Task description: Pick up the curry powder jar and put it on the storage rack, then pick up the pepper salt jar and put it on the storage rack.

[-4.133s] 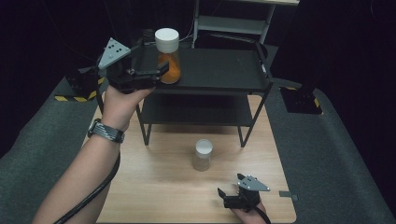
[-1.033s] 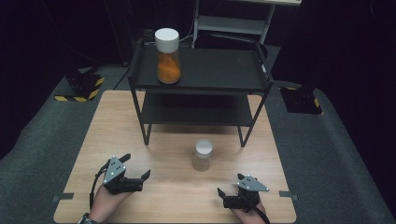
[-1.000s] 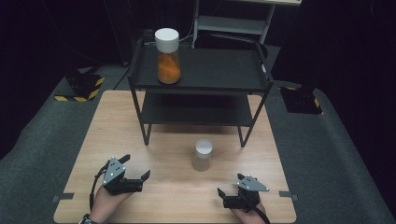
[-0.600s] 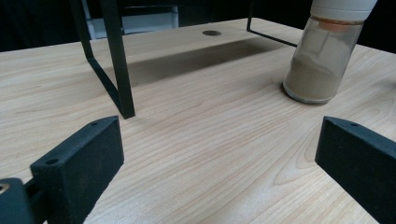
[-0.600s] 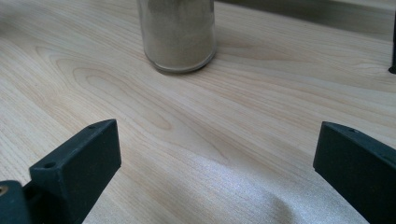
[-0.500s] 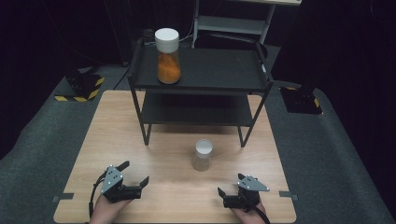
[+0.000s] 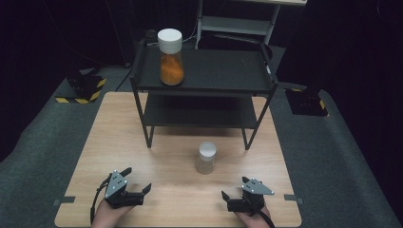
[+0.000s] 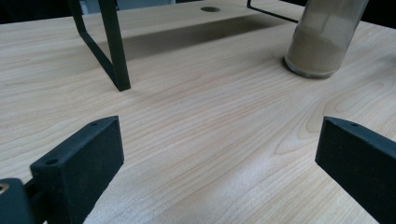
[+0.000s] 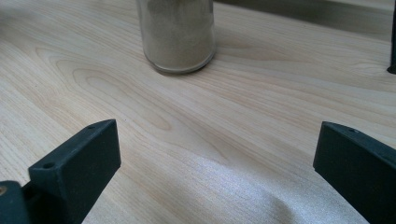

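Both grippers down on table, jaws wide apart, nothing held.
Jar (image 7: 206, 158) top cut off in both gripper views; clear glass, white lid, beige powder, upright between left gripper (image 7: 138, 183) and right gripper (image 7: 232, 195), before shelf (image 7: 204, 85).

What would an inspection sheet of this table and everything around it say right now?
Surface: light wooden table, bare between the grippers.
Job's things: small jar of beige powder with a white lid, upright on the table in front of the rack; tall jar of orange powder with a white lid, upright on the top shelf, left end.
Rack: black two-shelf rack standing on the far half of the table; lower shelf looks bare.
Clutter: nothing seen.
Grippers: left gripper and right gripper low at the near edge, both open, holding nothing.
Cables: black cable looping by the left hand.
Surroundings: grey carpet, yellow-black striped blocks either side, a pale shelf unit behind.
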